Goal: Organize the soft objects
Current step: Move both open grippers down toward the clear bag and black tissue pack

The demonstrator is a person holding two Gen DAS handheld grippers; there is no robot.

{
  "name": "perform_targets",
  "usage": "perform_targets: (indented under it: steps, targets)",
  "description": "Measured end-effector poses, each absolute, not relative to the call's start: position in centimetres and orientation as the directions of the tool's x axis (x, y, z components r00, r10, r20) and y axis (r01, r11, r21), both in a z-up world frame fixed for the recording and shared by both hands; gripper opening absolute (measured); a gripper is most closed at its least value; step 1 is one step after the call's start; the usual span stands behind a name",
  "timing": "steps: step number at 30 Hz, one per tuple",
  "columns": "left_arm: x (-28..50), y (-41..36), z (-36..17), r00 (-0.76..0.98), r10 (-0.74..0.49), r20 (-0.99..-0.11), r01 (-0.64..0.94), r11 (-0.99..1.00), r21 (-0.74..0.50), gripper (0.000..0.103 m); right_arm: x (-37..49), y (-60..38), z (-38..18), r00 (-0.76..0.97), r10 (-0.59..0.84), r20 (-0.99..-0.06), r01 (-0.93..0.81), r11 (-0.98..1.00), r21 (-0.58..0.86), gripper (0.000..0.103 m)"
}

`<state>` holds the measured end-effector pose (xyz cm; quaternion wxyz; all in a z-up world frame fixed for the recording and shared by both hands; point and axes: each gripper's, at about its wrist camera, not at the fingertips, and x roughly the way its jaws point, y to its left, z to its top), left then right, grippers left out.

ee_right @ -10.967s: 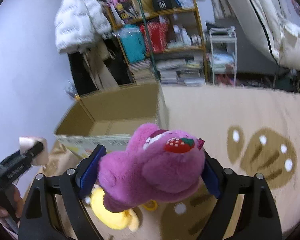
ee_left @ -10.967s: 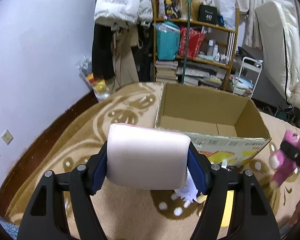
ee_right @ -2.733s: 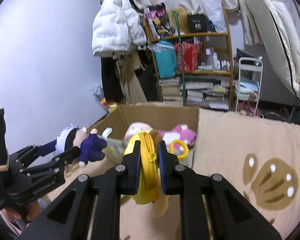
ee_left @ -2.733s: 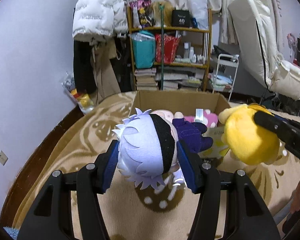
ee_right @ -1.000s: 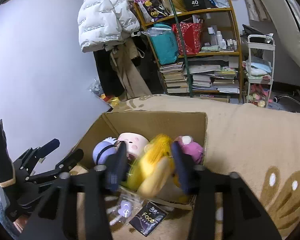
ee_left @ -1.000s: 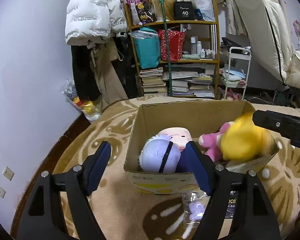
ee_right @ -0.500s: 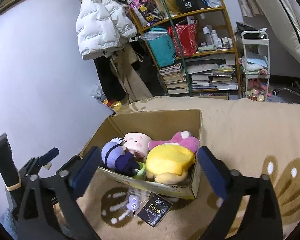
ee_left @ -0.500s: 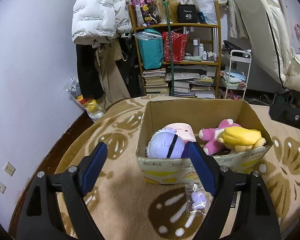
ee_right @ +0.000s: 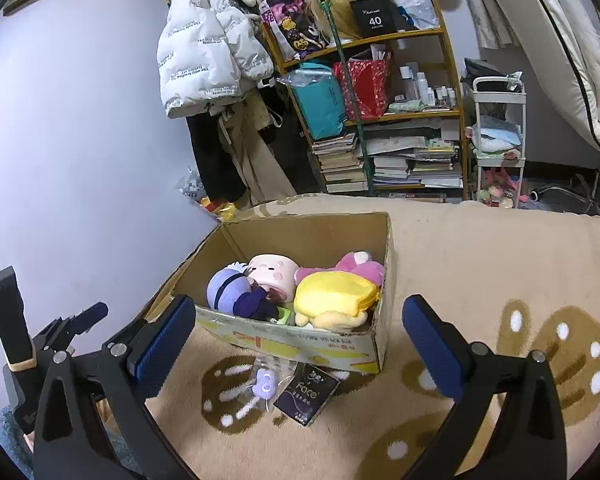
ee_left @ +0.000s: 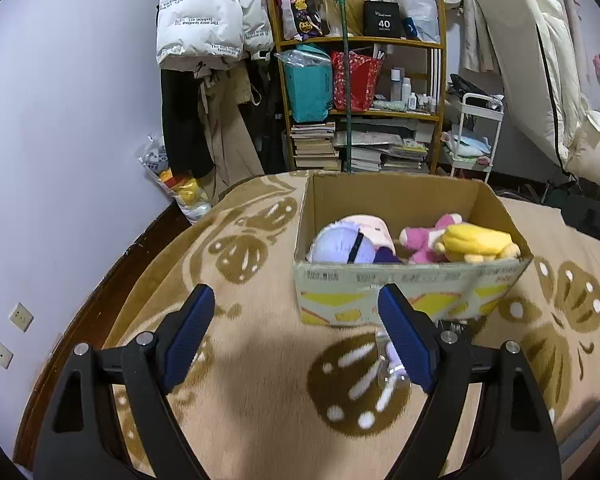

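Note:
An open cardboard box (ee_left: 392,198) (ee_right: 296,338) stands on the beige patterned rug. Inside lie a pale purple-haired doll (ee_left: 338,246) (ee_right: 228,286), a pink round plush (ee_right: 270,272), a magenta plush (ee_left: 424,238) (ee_right: 352,264) and a yellow plush (ee_left: 476,242) (ee_right: 334,296). My left gripper (ee_left: 296,330) is open and empty, held back from the box's front left. My right gripper (ee_right: 300,338) is open and empty, in front of the box. The left gripper also shows at the left of the right wrist view (ee_right: 64,328).
A clear packet with a small purple item (ee_right: 264,384) (ee_left: 390,360) and a black packet (ee_right: 306,394) lie on the rug in front of the box. A cluttered shelf (ee_left: 360,92), hanging coats (ee_left: 204,40), a white cart (ee_left: 474,132) and the wall stand behind.
Both grippers let go of their toys into the box about a second ago. Since then both have drawn back from the box, open and empty. The toys lie still.

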<state>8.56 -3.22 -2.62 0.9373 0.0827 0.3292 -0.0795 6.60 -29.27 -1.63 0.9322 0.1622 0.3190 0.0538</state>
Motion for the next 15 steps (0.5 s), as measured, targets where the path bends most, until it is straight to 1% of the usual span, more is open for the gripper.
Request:
perform_targets:
  steps: [10, 15]
  targets:
    - [6.5, -3.0, -3.0, 0.749, -0.103, -0.654, 0.225, 0.969, 0.105, 0.083, 4.4, -28.4, -1.8, 0.789, 0.178, -0.589, 0.007, 0.955, 0.298, 0.103]
    - [6.1, -2.8, -3.1, 0.731, -0.138, -0.668, 0.248, 0.966, 0.071, 0.084, 3.5, -27.8, -2.1, 0.787, 0.165, -0.595, -0.001, 0.964, 0.266, 0.103]
